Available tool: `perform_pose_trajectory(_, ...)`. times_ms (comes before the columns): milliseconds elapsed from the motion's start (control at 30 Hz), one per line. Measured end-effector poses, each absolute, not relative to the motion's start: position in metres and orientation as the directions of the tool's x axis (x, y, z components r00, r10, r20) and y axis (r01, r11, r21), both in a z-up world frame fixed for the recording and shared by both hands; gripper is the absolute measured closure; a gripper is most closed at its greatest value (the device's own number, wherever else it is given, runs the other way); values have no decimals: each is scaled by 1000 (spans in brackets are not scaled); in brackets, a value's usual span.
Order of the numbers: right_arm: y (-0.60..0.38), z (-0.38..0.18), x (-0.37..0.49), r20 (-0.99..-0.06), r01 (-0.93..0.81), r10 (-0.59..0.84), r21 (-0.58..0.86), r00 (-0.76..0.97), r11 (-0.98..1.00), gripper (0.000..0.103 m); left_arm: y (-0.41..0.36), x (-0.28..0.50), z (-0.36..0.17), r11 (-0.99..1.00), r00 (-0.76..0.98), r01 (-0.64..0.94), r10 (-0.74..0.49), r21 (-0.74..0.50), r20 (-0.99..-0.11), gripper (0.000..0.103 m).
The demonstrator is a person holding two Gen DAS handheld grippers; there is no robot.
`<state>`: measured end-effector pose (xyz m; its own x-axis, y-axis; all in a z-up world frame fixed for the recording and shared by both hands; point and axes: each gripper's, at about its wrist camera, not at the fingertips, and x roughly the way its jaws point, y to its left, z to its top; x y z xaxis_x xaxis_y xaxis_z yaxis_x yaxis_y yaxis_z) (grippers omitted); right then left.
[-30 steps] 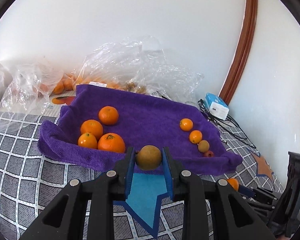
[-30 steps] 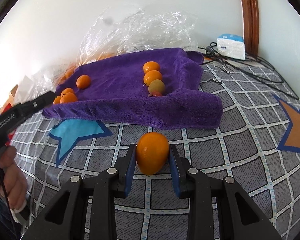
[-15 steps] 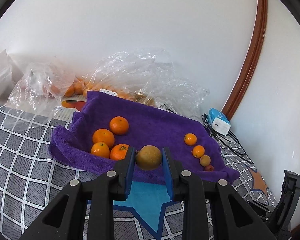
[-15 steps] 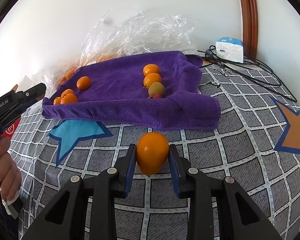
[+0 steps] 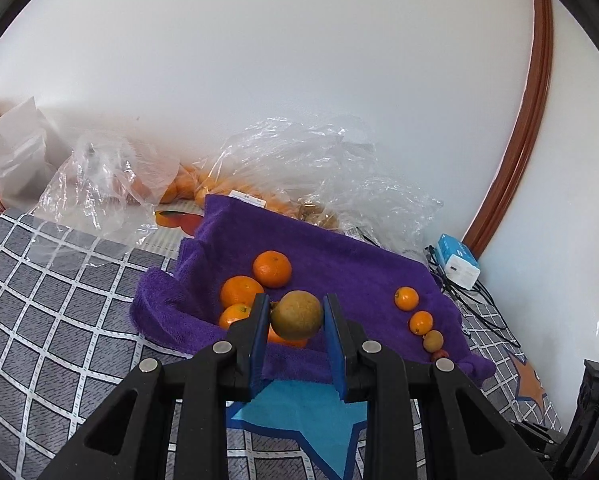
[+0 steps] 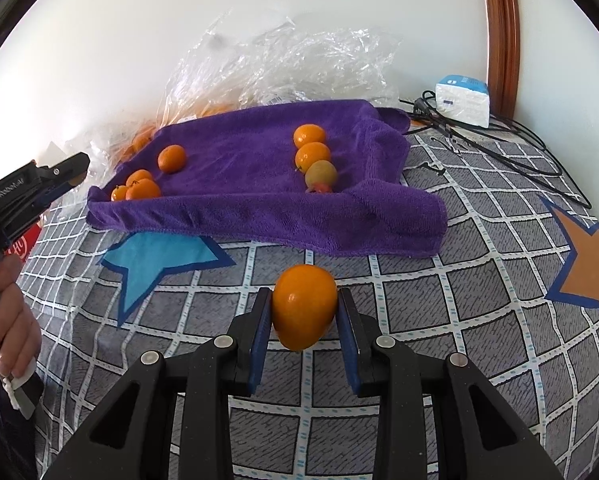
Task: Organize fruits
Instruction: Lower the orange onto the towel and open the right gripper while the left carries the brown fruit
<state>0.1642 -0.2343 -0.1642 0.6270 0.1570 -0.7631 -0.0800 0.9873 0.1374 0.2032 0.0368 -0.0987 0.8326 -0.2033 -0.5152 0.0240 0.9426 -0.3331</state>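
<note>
My left gripper (image 5: 296, 316) is shut on a brownish-green round fruit (image 5: 296, 315), held in the air short of the purple towel (image 5: 339, 264). On the towel's left lie several oranges (image 5: 271, 269). Along its right side runs a row of small fruits (image 5: 406, 298), two orange, one greenish, one red. My right gripper (image 6: 304, 312) is shut on an orange fruit (image 6: 304, 306), low over the checked cloth (image 6: 439, 304) in front of the towel (image 6: 259, 184). The left gripper (image 6: 39, 188) also shows at the left edge of the right wrist view, with a hand (image 6: 13, 320) on it.
Crumpled clear plastic bags (image 5: 299, 168) holding more oranges lie behind the towel against the white wall. A blue-and-white charger box (image 5: 457, 260) with black cables sits at the right by a brown frame. White bags (image 5: 15, 160) stand far left.
The left gripper has drawn back and swung left with its fruit; the towel now looks smaller and sits further right. The right gripper has kept still with its orange fruit.
</note>
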Motion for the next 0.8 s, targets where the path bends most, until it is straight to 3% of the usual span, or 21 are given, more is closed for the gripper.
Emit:
perform_pose_trajectory(367, -238, -123, 182, -716, -84, 144, 119, 683, 989, 71, 79, 215, -105, 919, 832, -76, -155, -388, -532, 77)
perform_pose_trajectory(567, -247, -118, 222, -720, -88, 137, 106, 681, 991, 71, 85, 227, -95, 927, 816, -102, -129, -360, -563, 77)
perform_pose_trajectory(800, -223, -138, 279, -763, -162, 196, 120, 616, 979, 71, 70, 261, -87, 968, 776, -83, -87, -238, -625, 77)
